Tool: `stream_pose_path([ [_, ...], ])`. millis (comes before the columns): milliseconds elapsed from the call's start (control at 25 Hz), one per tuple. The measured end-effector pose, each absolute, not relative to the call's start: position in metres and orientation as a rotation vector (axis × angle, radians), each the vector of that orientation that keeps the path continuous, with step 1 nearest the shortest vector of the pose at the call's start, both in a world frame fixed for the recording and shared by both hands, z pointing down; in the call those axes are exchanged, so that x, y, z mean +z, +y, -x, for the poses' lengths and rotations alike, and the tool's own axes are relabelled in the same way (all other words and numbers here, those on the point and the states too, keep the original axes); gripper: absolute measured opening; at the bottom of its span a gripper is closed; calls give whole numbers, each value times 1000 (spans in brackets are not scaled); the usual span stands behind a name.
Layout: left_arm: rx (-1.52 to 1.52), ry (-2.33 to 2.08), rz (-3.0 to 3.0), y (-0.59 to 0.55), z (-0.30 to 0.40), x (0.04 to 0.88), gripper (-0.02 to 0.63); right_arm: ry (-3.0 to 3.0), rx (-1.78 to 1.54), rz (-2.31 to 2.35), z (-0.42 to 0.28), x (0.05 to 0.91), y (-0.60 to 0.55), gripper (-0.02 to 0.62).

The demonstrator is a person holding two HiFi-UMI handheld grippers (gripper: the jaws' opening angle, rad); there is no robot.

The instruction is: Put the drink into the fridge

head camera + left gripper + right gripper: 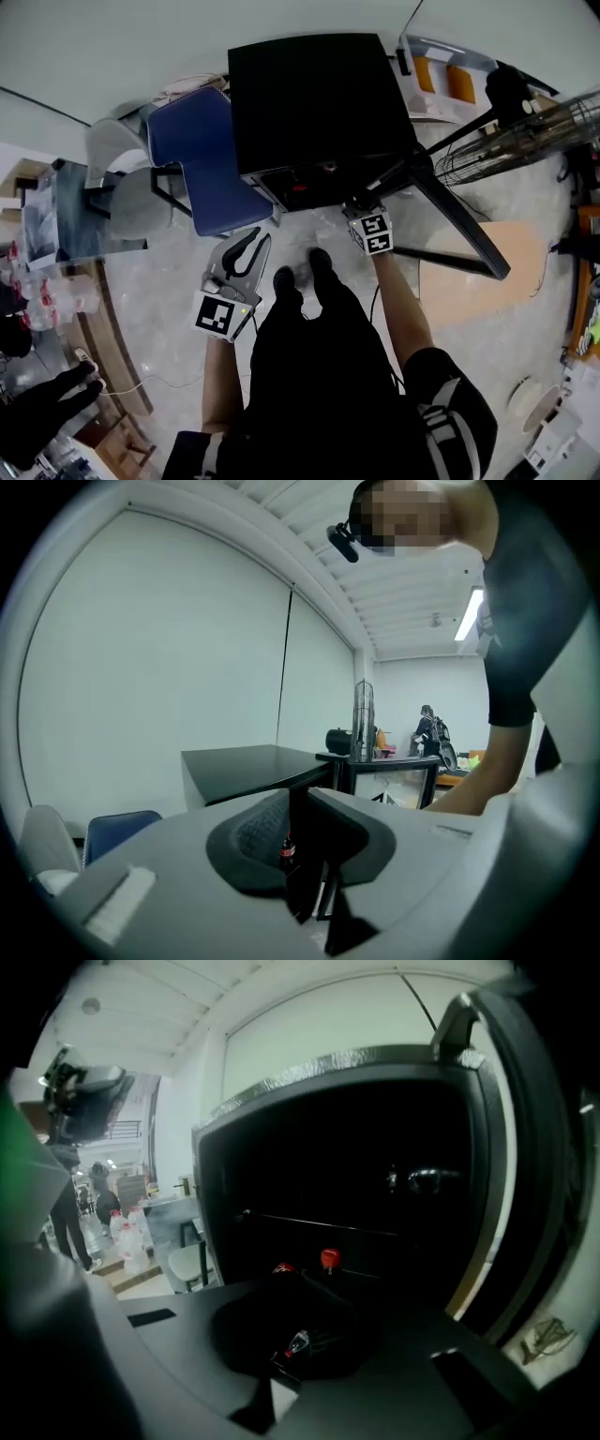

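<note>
Reading right gripper pinched fully together, empty; left gripper narrowly parted, gripping nothing. Red-capped drink stands inside the fridge, past right's tips. I'd judge it smooth, fairly heavy; I'd clamp mid-body.

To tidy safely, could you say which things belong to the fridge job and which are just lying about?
Job: fridge, its open door, red-capped drinks, left gripper, right gripper.
Lying about: blue chair, grey chairs, fan.
</note>
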State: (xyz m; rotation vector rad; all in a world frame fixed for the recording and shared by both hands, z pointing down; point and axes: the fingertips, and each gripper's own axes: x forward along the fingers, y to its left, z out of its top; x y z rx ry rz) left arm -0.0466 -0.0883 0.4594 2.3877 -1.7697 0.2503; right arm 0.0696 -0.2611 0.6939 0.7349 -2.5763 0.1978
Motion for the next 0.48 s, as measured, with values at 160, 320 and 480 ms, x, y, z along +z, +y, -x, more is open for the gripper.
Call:
stream_pose_path([
  [160, 268, -1701, -2428, -87, 52, 468, 35, -2572, 194, -764, -82, 672, -243, 2],
  [320, 380, -1608, -2439, -82, 56, 481, 2, -2574, 205, -831, -95, 647, -223, 1],
  [480, 301, -1576, -2515, -84, 59, 482, 0, -2581, 197, -913, -107, 623, -203, 0],
])
